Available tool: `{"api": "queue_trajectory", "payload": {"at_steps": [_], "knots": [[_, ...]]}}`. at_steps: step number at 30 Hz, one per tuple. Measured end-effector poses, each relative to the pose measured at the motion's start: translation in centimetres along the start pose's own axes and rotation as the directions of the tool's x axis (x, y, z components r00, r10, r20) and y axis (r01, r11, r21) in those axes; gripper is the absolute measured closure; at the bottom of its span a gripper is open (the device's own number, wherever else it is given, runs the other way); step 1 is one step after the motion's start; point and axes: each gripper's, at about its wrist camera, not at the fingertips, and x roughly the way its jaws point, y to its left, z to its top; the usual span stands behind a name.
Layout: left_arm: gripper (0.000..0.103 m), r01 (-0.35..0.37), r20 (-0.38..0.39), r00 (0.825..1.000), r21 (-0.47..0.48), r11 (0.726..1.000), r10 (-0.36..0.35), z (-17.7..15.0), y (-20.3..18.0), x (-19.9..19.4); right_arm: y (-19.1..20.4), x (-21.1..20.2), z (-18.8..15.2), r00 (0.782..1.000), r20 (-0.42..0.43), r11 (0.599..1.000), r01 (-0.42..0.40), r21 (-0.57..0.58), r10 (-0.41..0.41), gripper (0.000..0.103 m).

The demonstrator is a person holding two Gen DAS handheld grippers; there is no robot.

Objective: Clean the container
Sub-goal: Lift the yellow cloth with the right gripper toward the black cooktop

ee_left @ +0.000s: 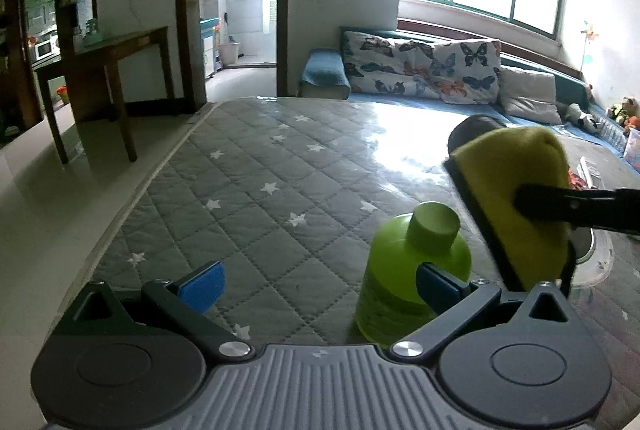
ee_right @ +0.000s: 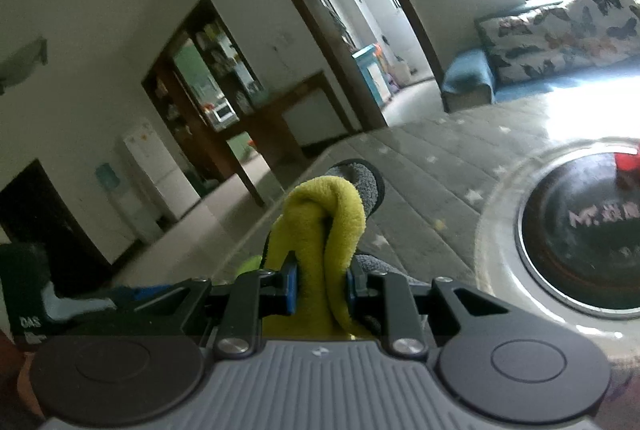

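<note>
My right gripper (ee_right: 318,284) is shut on a yellow-and-grey cloth (ee_right: 324,222), held folded above the grey quilted table. The cloth also shows in the left wrist view (ee_left: 516,206), pinched by the right gripper's black finger (ee_left: 560,208). A clear container (ee_right: 500,250) with a dark round base lies on the table right of the cloth; part of its rim shows in the left wrist view (ee_left: 596,262). My left gripper (ee_left: 318,284) is open and empty, low over the table. A green bottle (ee_left: 404,282) stands just behind its right finger (ee_left: 438,288).
The table's left edge (ee_left: 152,170) drops to a tiled floor. A wooden side table (ee_left: 108,70) stands far left. A sofa with butterfly pillows (ee_left: 424,70) runs behind the table. Small items lie at the table's far right (ee_left: 588,174).
</note>
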Motion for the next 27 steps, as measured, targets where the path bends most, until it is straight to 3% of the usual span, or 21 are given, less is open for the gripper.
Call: {"api": "queue_trajectory", "payload": {"at_steps": [17, 27], "knots": [[0.0, 0.05, 0.004, 0.999, 0.004, 0.999, -0.05, 0.4, -0.3, 0.4, -1.0, 5.1, -1.0, 0.997, -0.071, 0.999, 0.044, 0.022, -0.043, 0.082], [0.0, 0.058, 0.003, 0.998, 0.009, 0.998, -0.058, 0.5, -0.7, 0.6, -2.1, 7.0, -3.4, 0.982, -0.165, 0.995, 0.094, 0.016, -0.09, 0.082]]}}
